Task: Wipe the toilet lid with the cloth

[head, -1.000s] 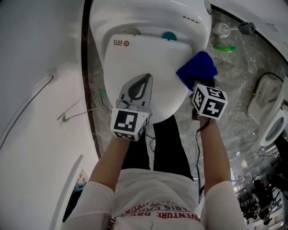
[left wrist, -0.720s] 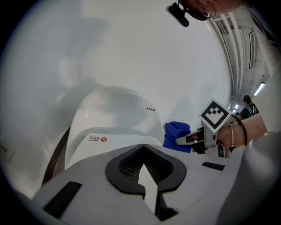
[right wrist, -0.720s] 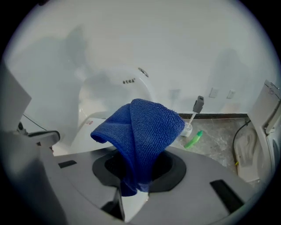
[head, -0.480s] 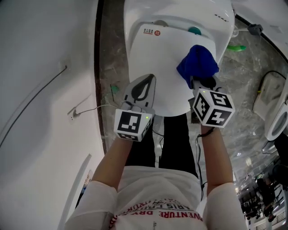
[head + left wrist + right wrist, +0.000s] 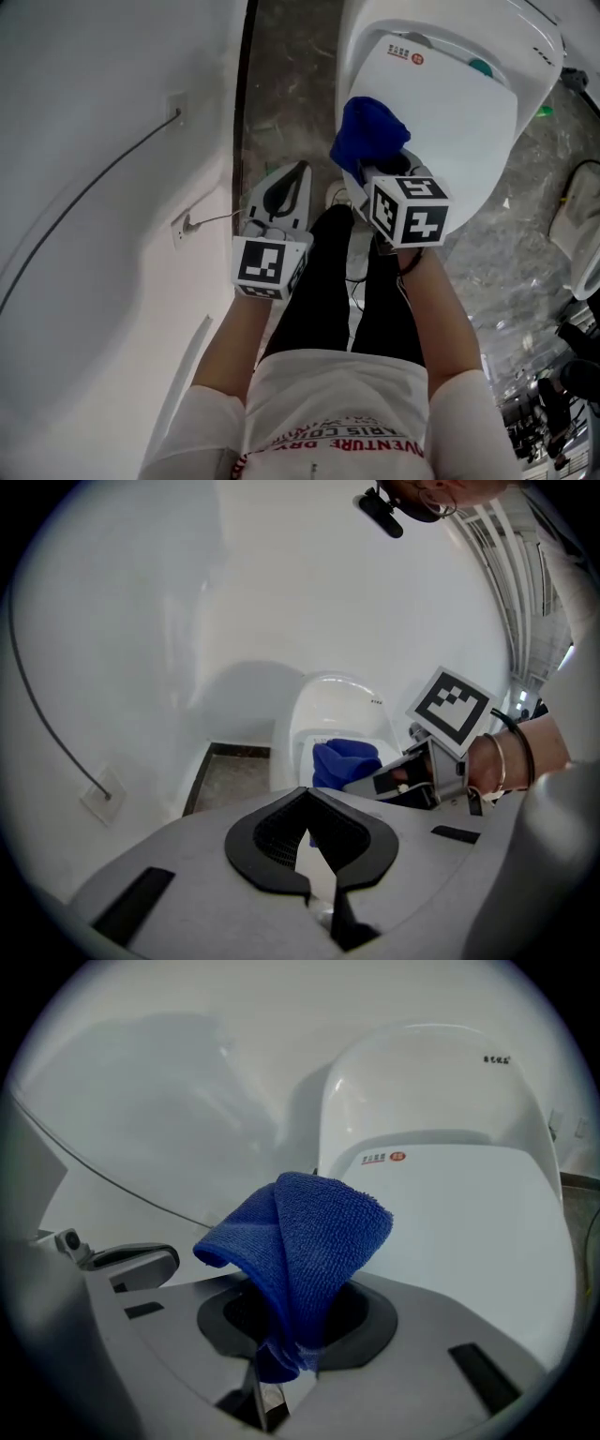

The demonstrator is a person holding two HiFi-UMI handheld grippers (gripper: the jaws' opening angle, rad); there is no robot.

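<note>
**Right gripper** [image 5: 386, 171]: jaws closed on the blue cloth [image 5: 300, 1232]. The cloth is pinched at its lower end between the jaws. The rest stands up out of them in a loose fold.

**Cloth position:** in the head view the cloth [image 5: 370, 131] lies over the near left edge of the toilet lid [image 5: 450, 122]. Whether it touches the lid cannot be told from any view. In the right gripper view the lid [image 5: 469, 1222] fills the area beyond and to the right of the cloth. It is closed and flat, with a small red-marked label near its rear edge.

**Left gripper** [image 5: 307, 803]: jaws brought together, nothing between them. It is held to the left of the toilet, apart from the lid, above the grey marbled floor [image 5: 281, 94] between the toilet and the white wall [image 5: 94, 141].

**Surroundings:** a thin cable [image 5: 103, 187] runs along the wall.
</note>
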